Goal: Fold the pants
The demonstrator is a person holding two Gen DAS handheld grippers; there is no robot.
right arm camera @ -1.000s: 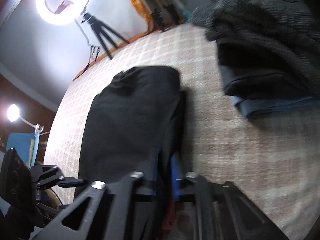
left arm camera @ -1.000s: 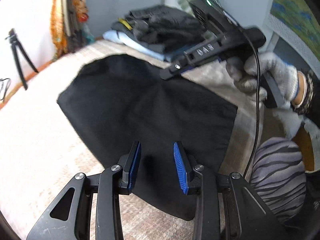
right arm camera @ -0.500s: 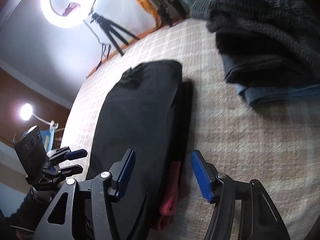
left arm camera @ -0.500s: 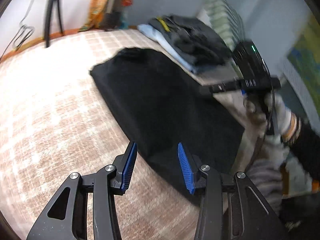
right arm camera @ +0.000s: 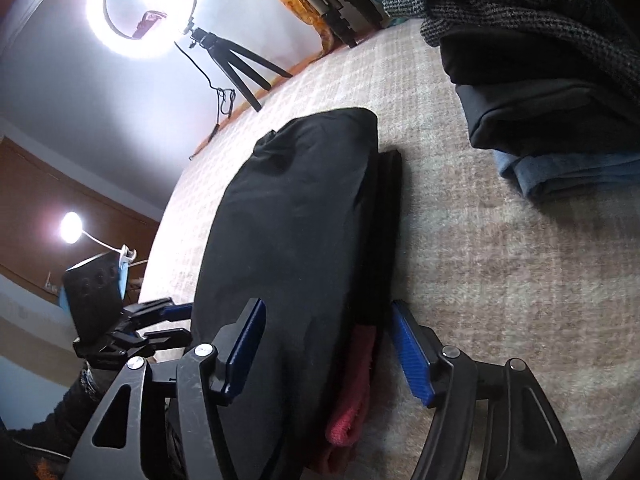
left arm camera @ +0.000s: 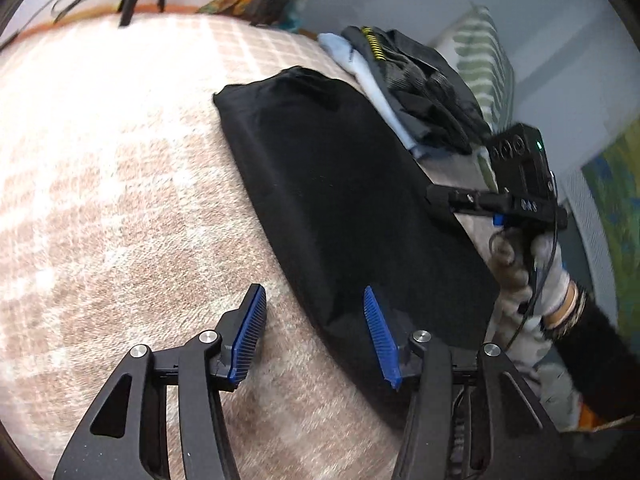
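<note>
Lying flat on the soft beige checked blanket [left arm camera: 120, 208] is the pair of black cloth pants [left arm camera: 340, 200], folded into a long thick strip. The left gripper [left arm camera: 316, 336] has its blue fingers spread wide apart, with one finger over the blanket and the other over the near edge of the pants, pinching nothing. The right gripper [right arm camera: 328, 352] is spread wide too, and its fingers sit on each side of the near end of the pants. Only the right wrist view shows a small red cloth [right arm camera: 352, 396] peeking out from under the pants near that gripper. It also shows a bright round ring light [right arm camera: 148, 8] on a black tripod, and a small lamp [right arm camera: 71, 227] far off to the side. Only the left wrist view shows the person's hand in a white glove [left arm camera: 536, 268] holding the right gripper, and a green striped pillow [left arm camera: 484, 68]. Both views show a pile of folded grey and blue clothes [right arm camera: 552, 80] just beside the far end of the pants.
</note>
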